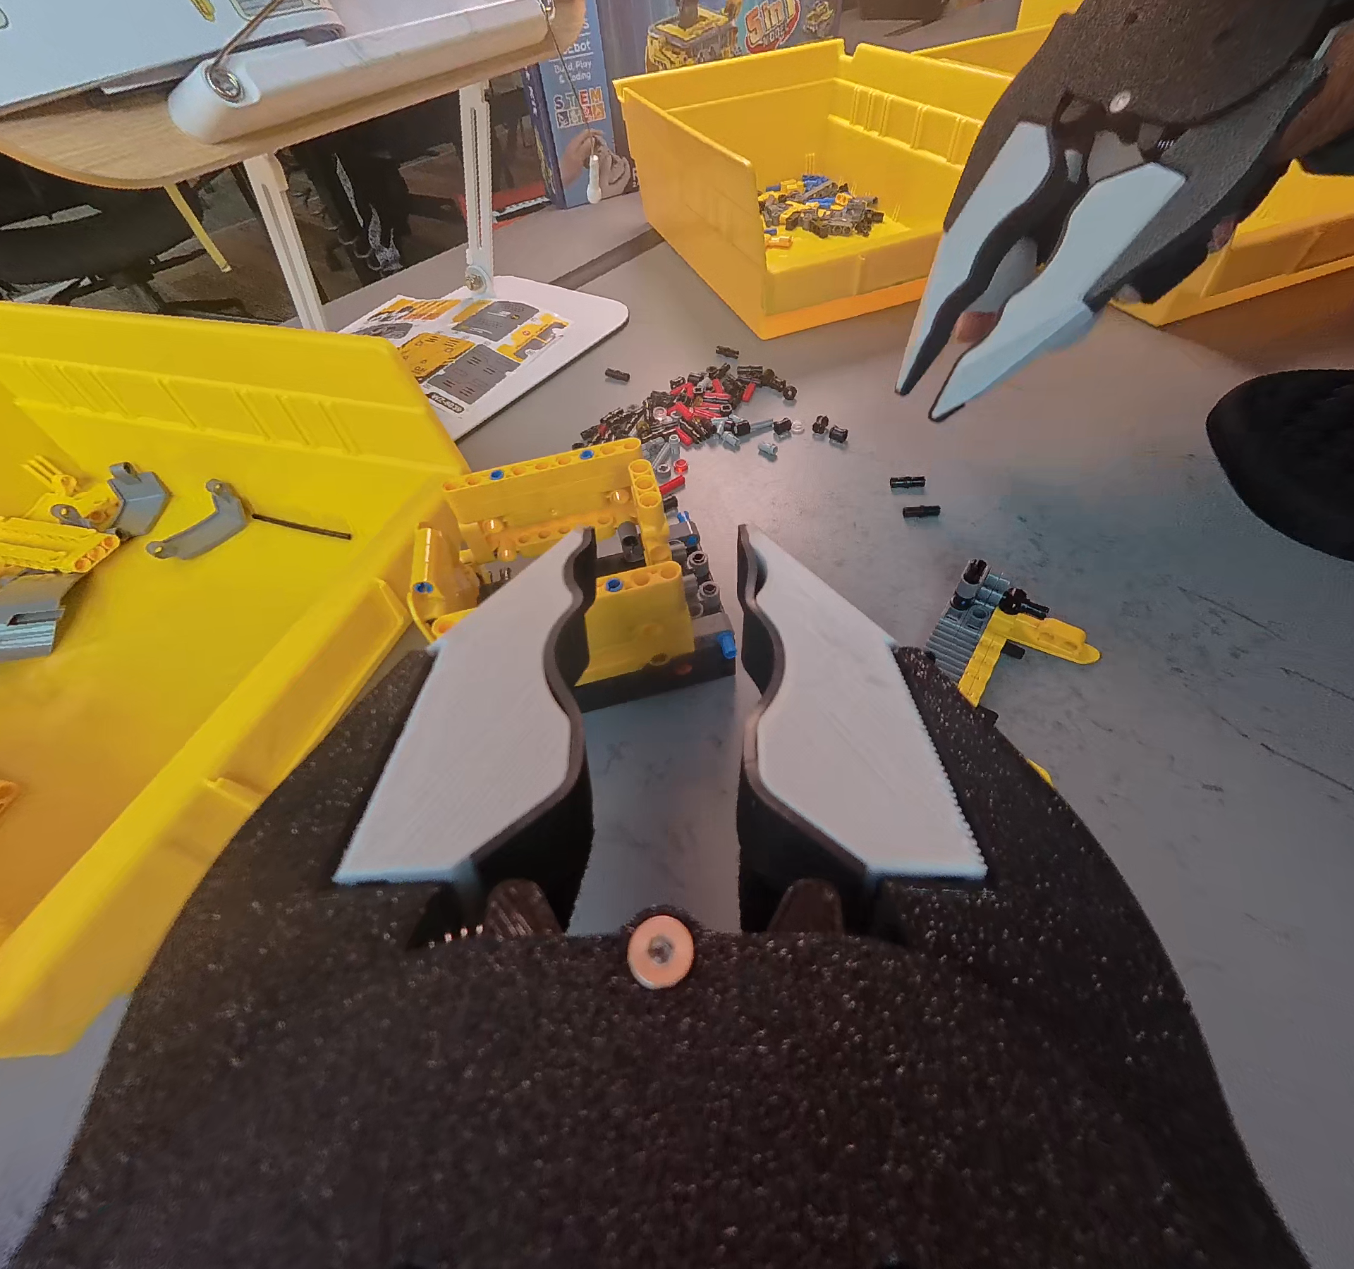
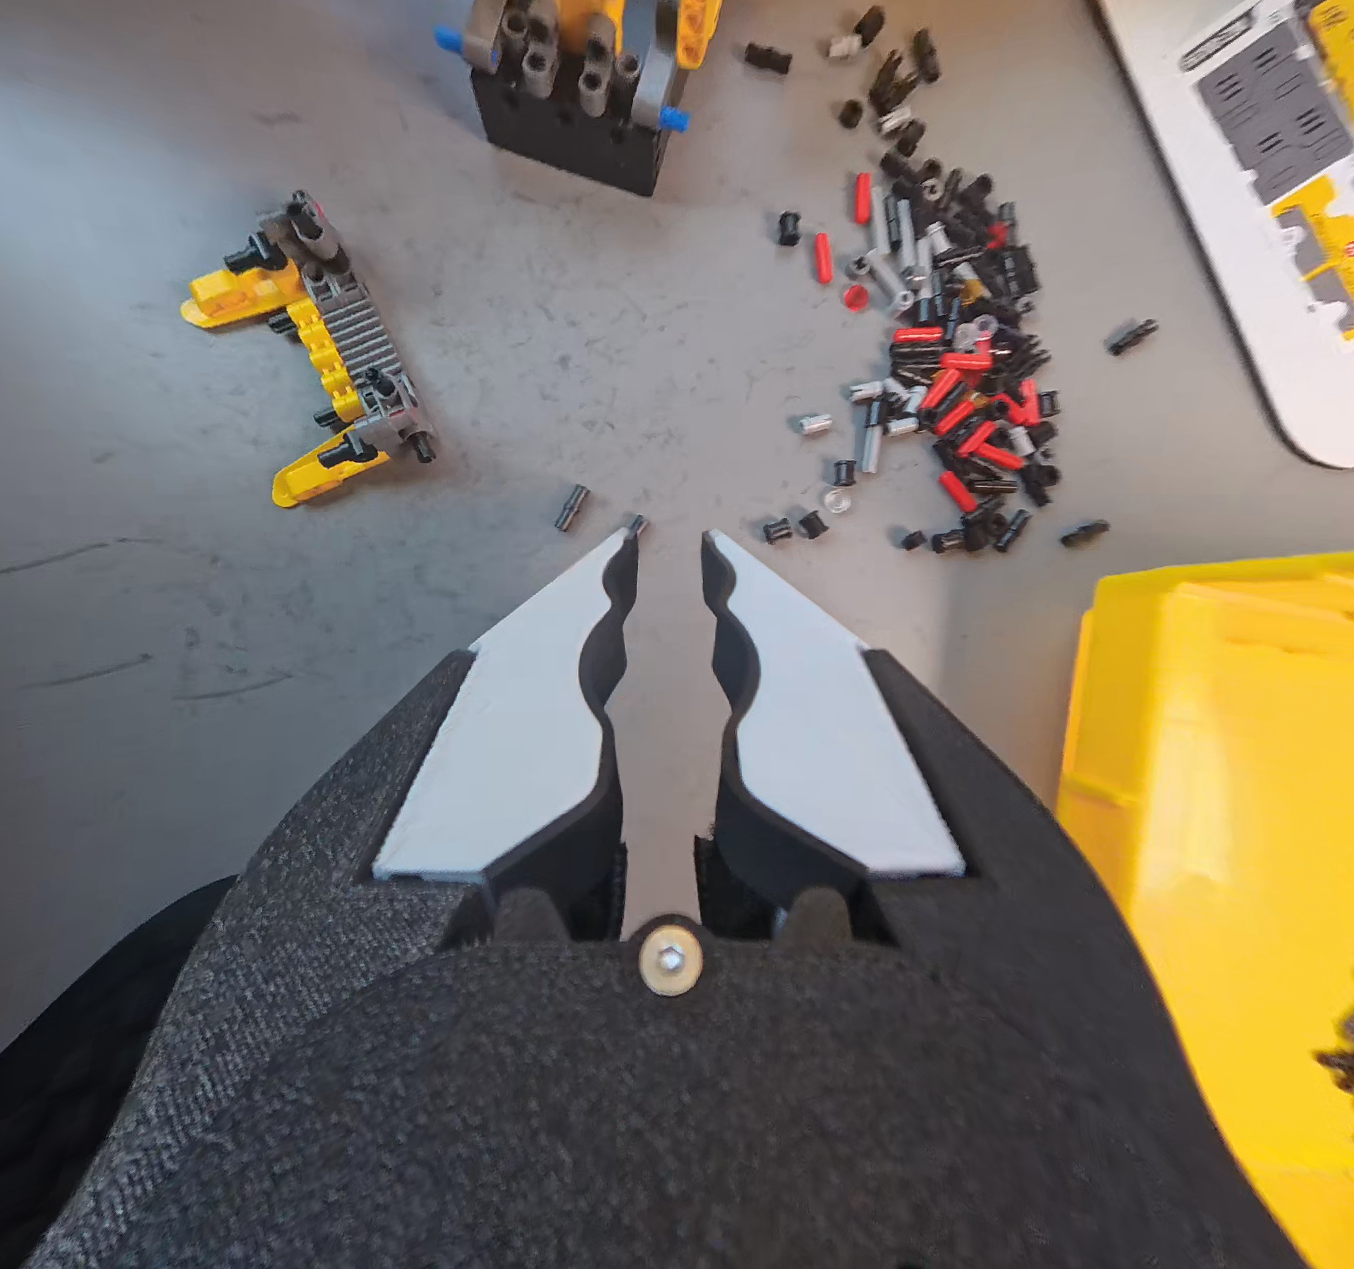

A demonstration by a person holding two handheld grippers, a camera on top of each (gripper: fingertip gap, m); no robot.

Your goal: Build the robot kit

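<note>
A yellow, grey and black brick assembly [image 1: 645, 611] stands on the grey table; it also shows at the top of the right wrist view [image 2: 571, 120]. My left gripper [image 1: 665, 536] is open, with one finger on each side of the assembly's near end. My right gripper [image 2: 668, 534] is open by a narrow gap and empty, hovering above the table; it shows at the upper right of the left wrist view [image 1: 923, 402]. A small black pin [image 2: 637, 525] lies just past its left fingertip, and another black pin [image 2: 571, 507] lies a little farther left.
A pile of black, red and grey pins [image 2: 952, 369] lies right of the assembly. A small grey-and-yellow sub-assembly [image 2: 330, 347] lies to the left. Yellow bins stand at the left [image 1: 220, 648] and back [image 1: 696, 157]. A white book stand [image 1: 293, 62] holds an instruction booklet. My hands' fingertips stand some 15 cm from each other.
</note>
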